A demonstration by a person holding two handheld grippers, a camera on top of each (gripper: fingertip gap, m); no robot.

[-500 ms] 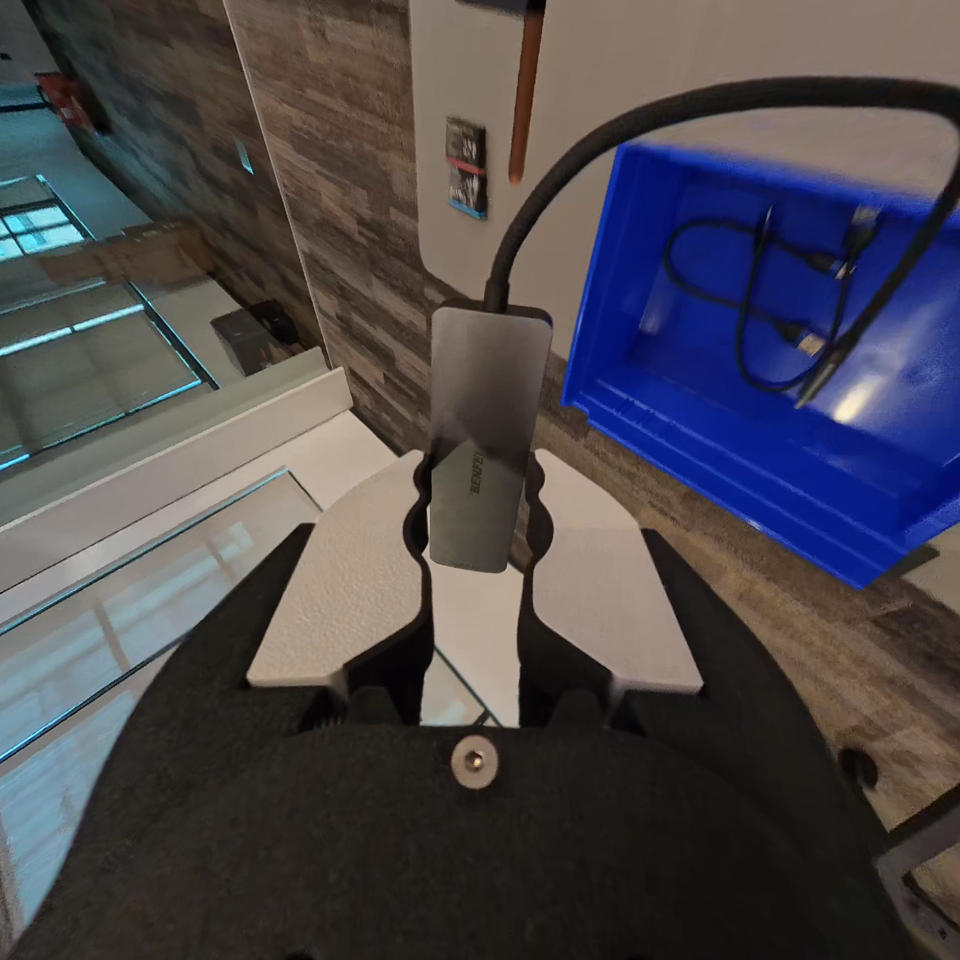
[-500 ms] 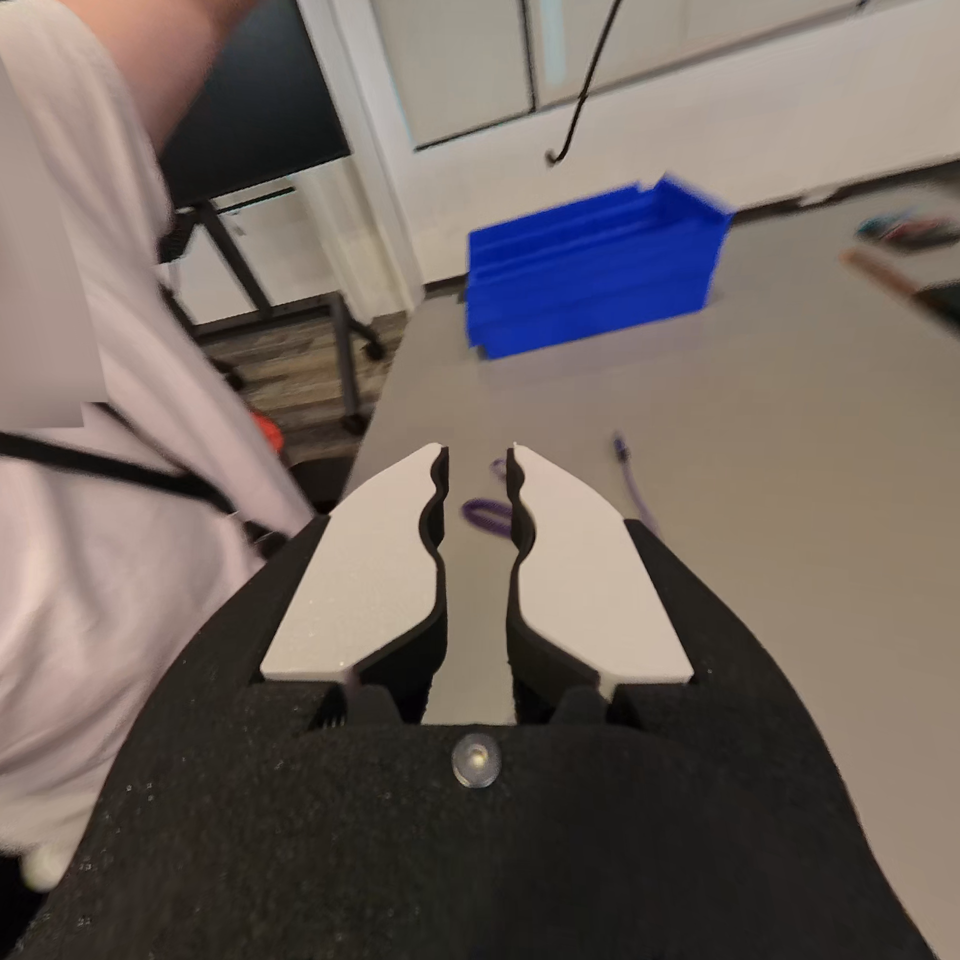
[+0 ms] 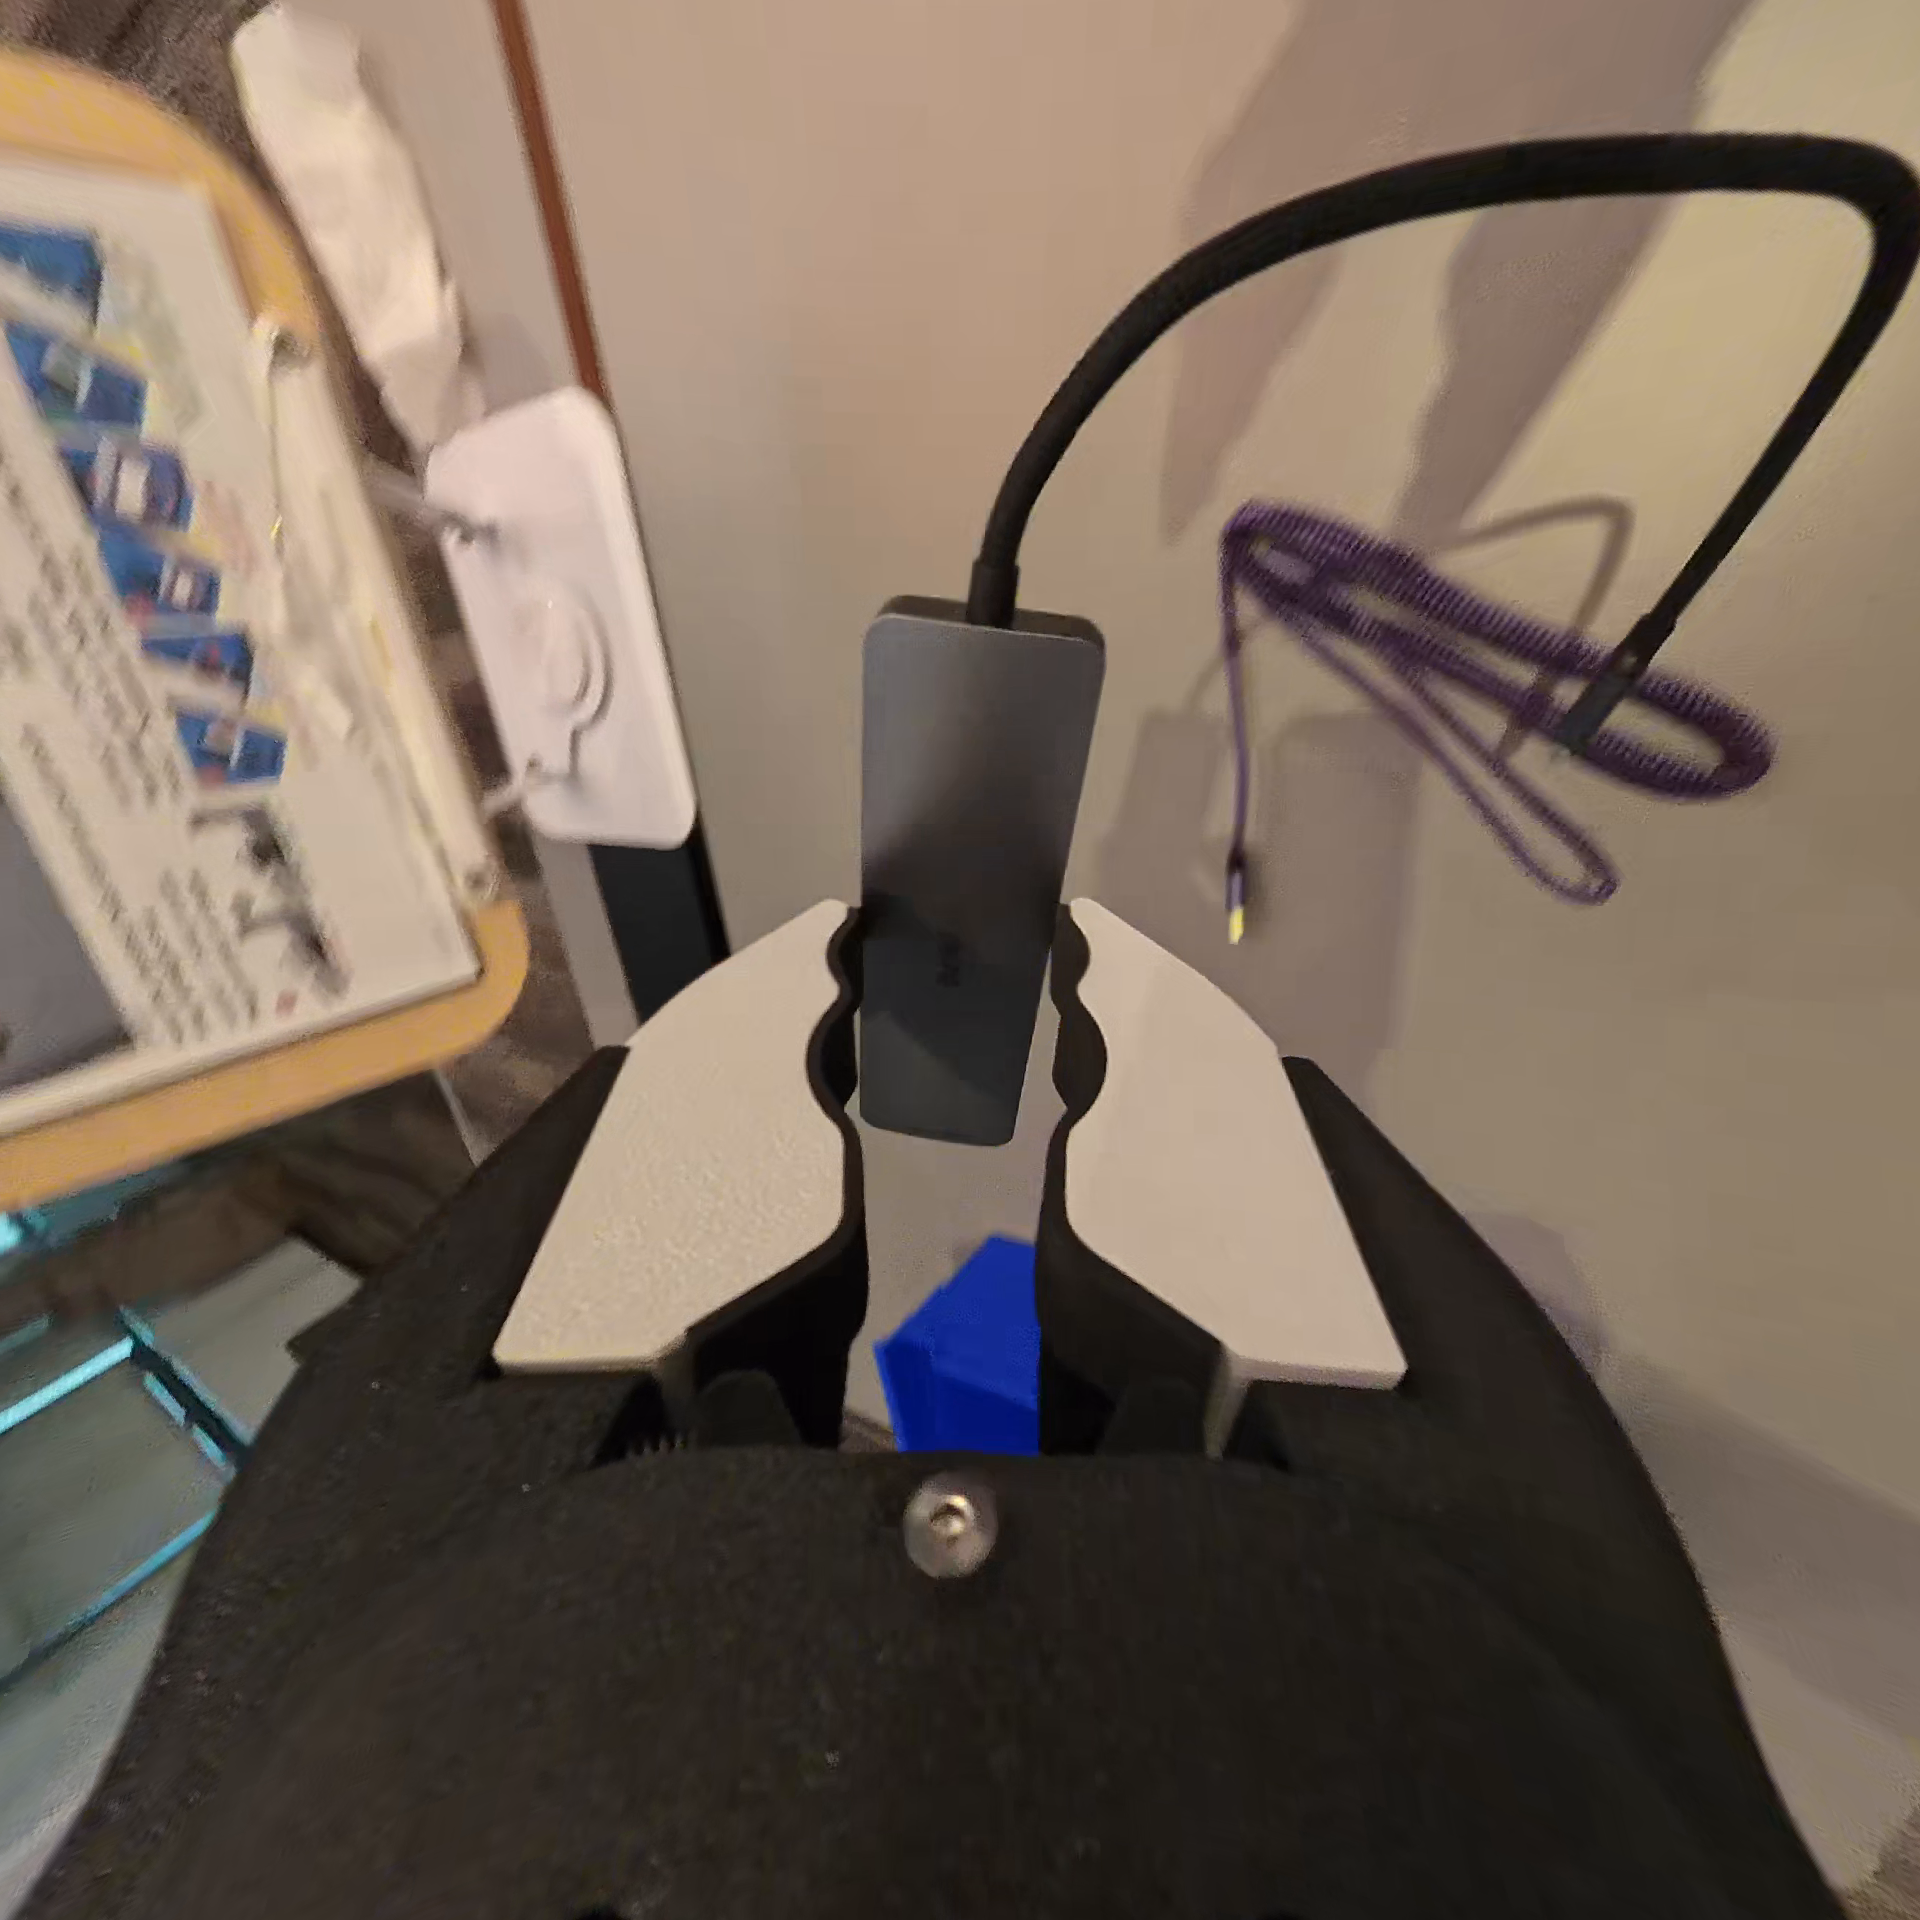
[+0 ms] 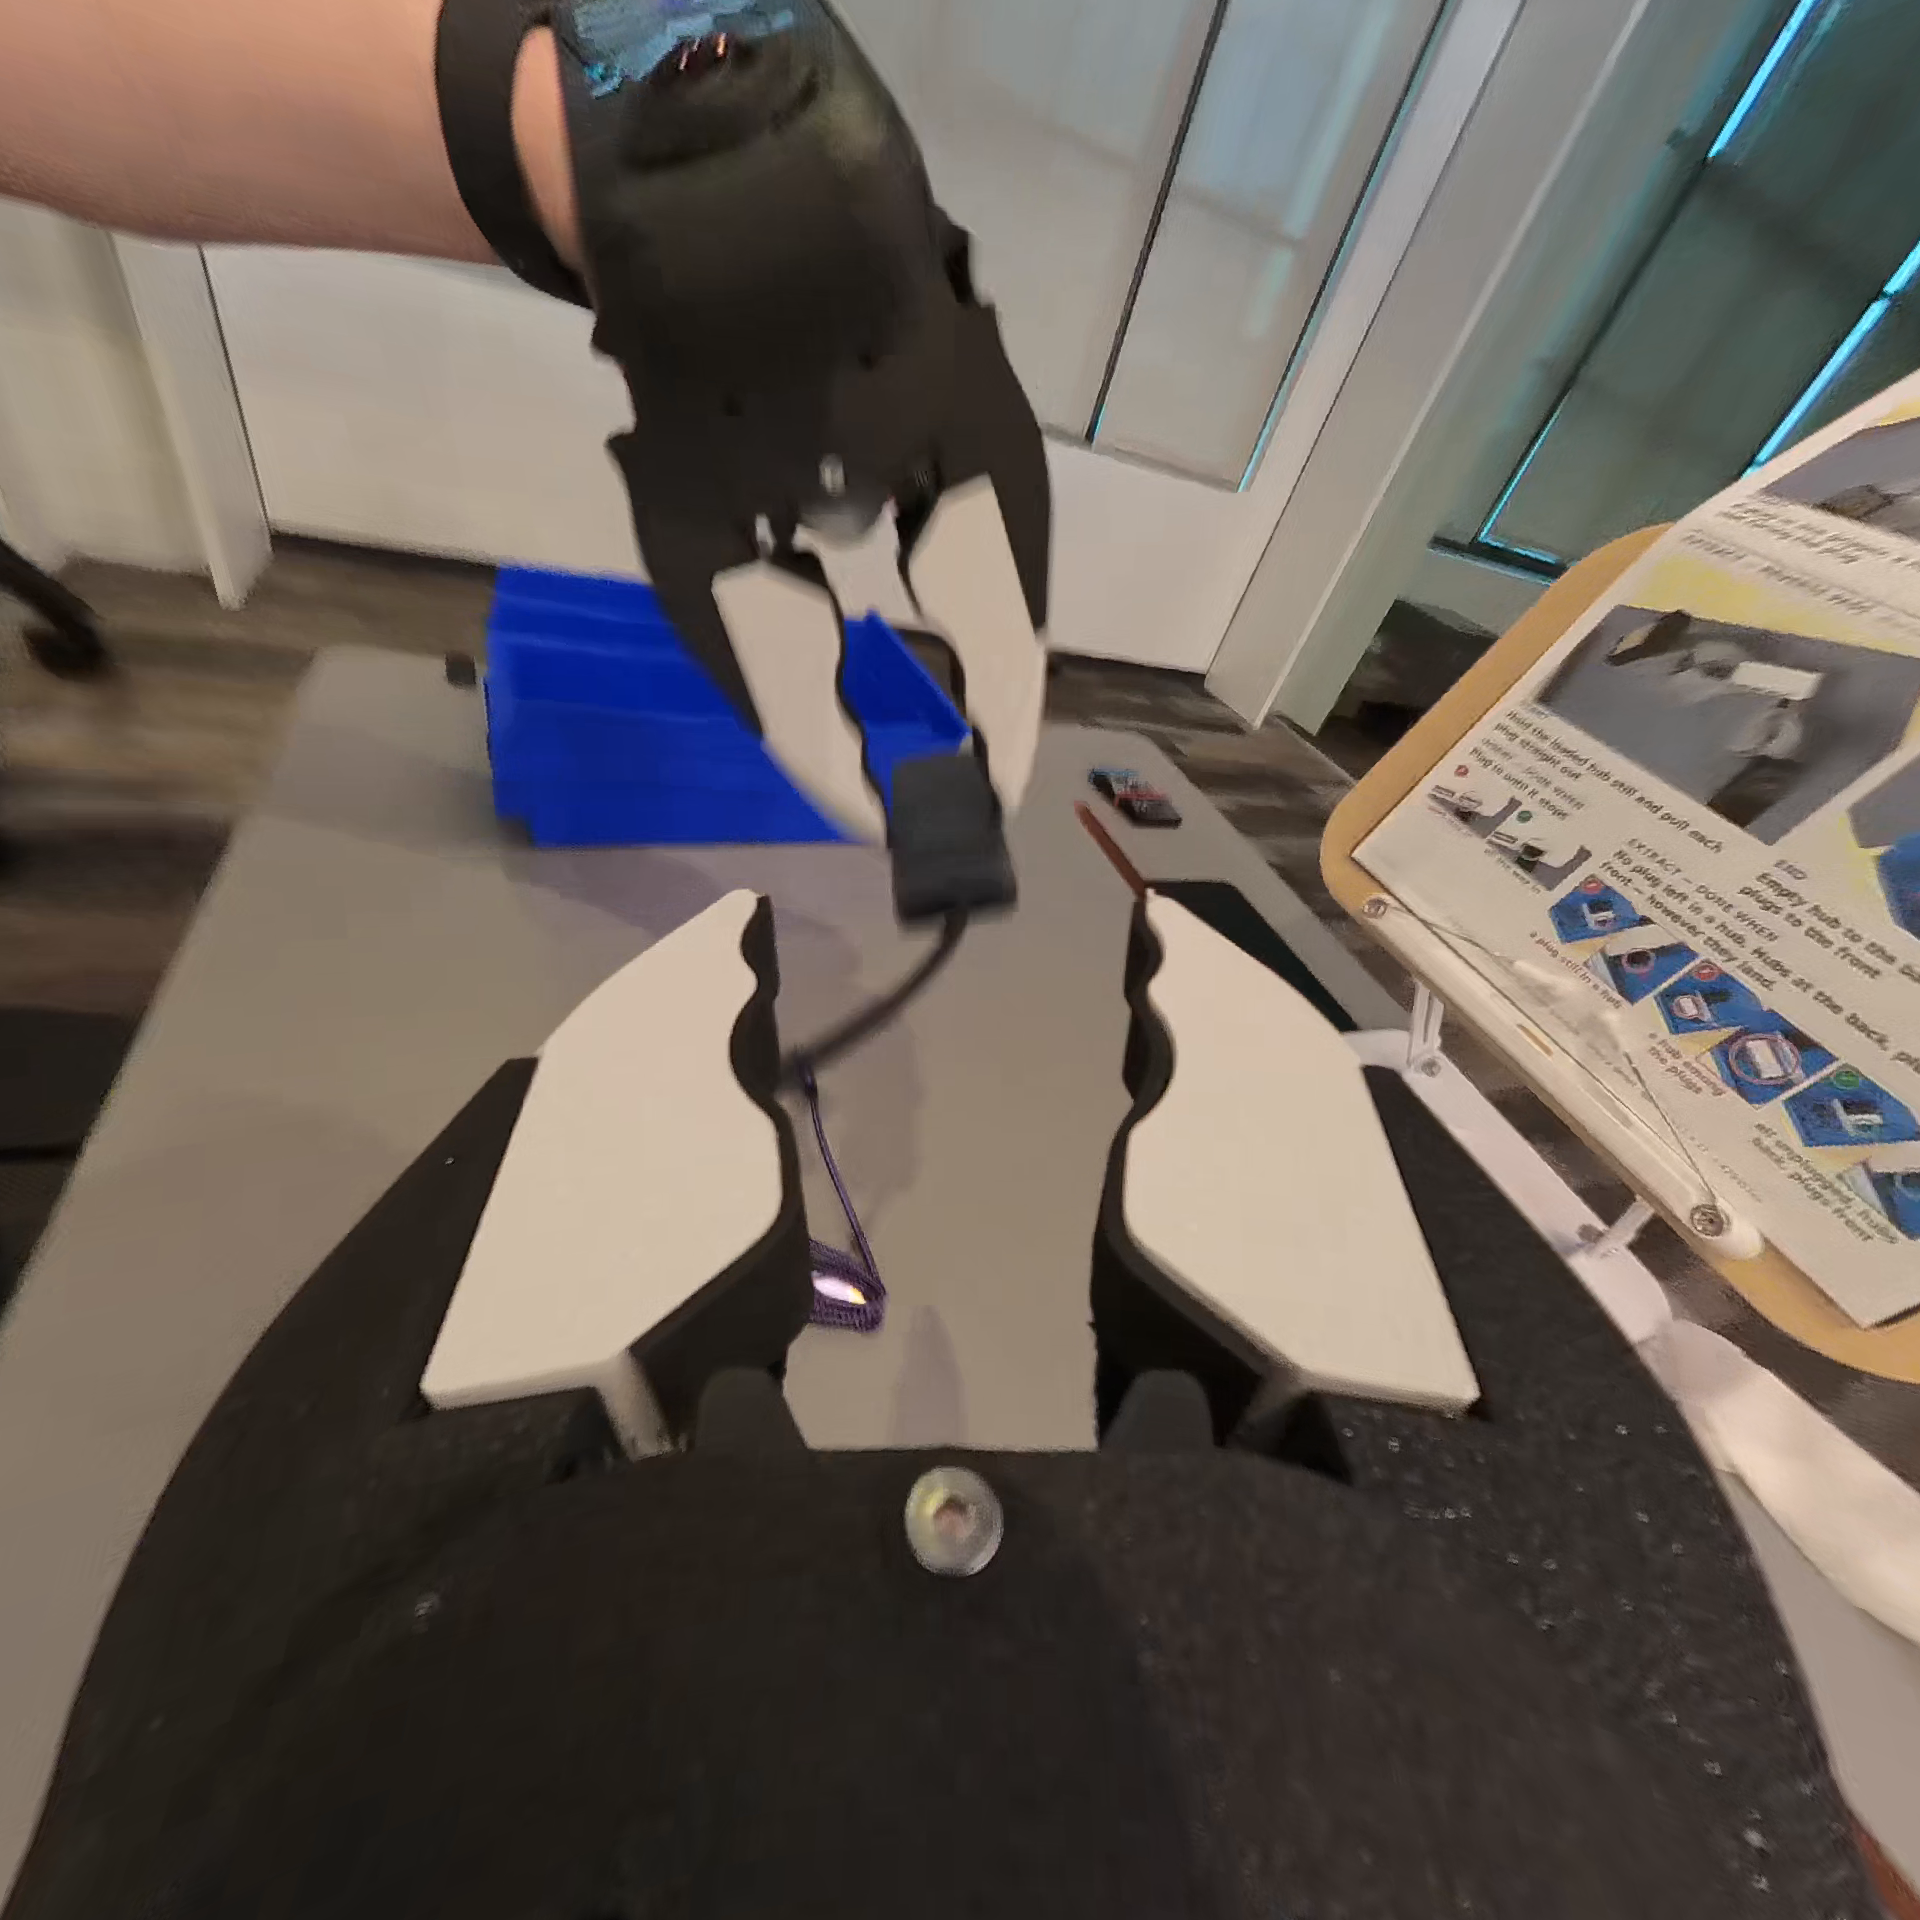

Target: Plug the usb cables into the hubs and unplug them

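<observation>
My left gripper (image 3: 956,935) is shut on a flat grey USB hub (image 3: 977,810) and holds it in the air above the table. The hub's black braided cable (image 3: 1455,208) arcs up and right, and its plug end hangs over a purple coiled USB cable (image 3: 1507,675) that lies on the table. In the right wrist view the left gripper (image 4: 925,800) hangs from above with the hub (image 4: 951,842) pointing down. My right gripper (image 4: 951,935) is open and empty, low over the table, with the purple cable (image 4: 842,1257) between its fingers.
A blue bin (image 4: 644,727) stands at the far end of the grey table (image 4: 312,1039); a corner of it shows in the left wrist view (image 3: 966,1351). A tilted clipboard with an instruction sheet (image 4: 1683,935) stands at the right. A small dark card (image 4: 1132,795) lies near the bin.
My left gripper has swung with the hub from over the blue bin to above the purple cable. My right gripper has opened wide and moved closer to the cable.
</observation>
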